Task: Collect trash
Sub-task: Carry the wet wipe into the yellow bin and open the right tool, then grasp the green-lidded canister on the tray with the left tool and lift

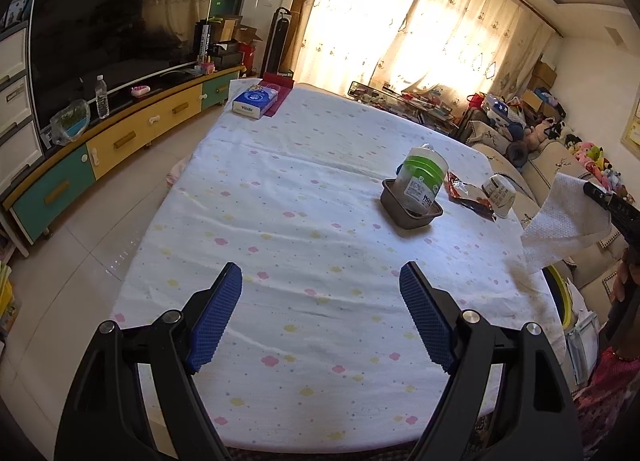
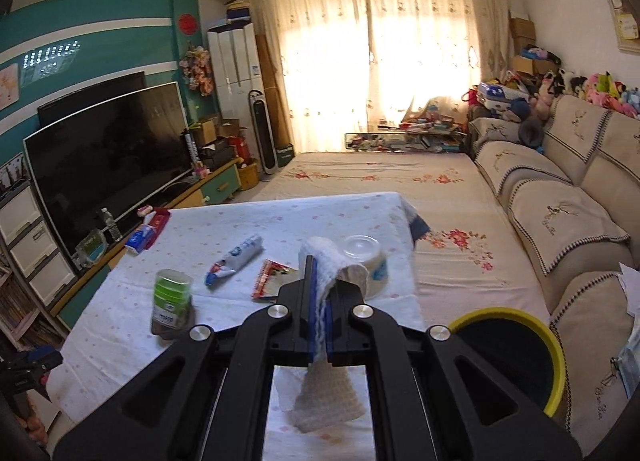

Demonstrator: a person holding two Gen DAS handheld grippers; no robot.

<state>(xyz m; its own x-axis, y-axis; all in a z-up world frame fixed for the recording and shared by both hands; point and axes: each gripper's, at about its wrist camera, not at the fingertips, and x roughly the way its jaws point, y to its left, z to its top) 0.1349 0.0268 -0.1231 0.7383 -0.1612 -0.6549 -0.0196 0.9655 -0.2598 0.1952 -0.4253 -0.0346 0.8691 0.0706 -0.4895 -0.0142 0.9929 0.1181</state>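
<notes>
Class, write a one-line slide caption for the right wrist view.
Right gripper clamps a white paper towel above the table, beside a yellow-rimmed bin.

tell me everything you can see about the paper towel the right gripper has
The paper towel is a white, quilted, embossed sheet, crumpled and limp. The right gripper is shut on its middle: one end bunches over the fingertips, the other hangs below the jaws. In the left wrist view it droops in the air past the table's right edge, above the yellow-rimmed bin. Only the gripper touches it.
</notes>
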